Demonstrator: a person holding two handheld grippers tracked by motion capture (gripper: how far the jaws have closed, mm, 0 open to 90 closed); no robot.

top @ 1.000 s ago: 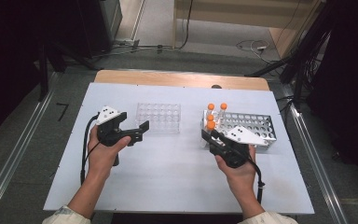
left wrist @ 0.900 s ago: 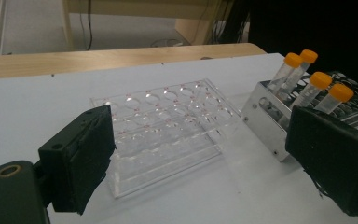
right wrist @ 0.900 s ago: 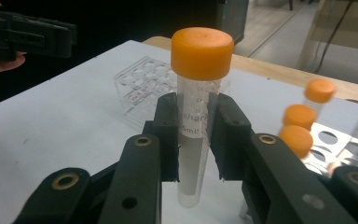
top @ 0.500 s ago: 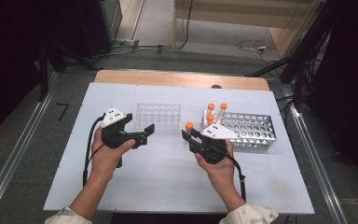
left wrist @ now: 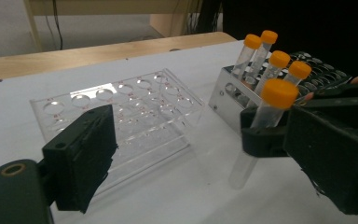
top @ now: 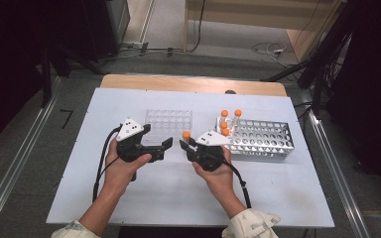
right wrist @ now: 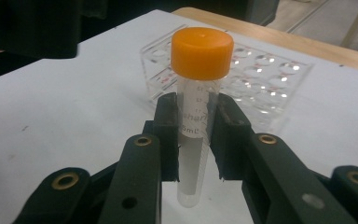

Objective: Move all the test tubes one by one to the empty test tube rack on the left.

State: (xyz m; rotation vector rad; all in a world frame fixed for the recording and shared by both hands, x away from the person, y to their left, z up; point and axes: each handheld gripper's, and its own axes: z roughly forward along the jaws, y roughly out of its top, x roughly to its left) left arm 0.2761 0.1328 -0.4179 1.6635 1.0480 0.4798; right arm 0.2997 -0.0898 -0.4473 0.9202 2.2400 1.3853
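Overhead, we see the right gripper [top: 187, 145] clamping an orange-capped tube [top: 186, 135] beside the clear rack [top: 168, 125]; the left gripper [top: 164, 147] gapes empty. Alongside, four tubes [left wrist: 275, 63] wait in the metal rack [left wrist: 233, 93]; its far end is cut off. Close up, the grip sits high: we should keep the tube [right wrist: 198, 116] upright, lowering squarely; its printed label is partly hidden.

White counter [top: 278, 198] edged with pale wood along its far side. Beyond the counter, grey floor [top: 168, 64] strewn with dark cables [top: 149, 48]. Metal rails [top: 10, 183] flanking the counter left and right. Dark, shadowed furniture past both rails.
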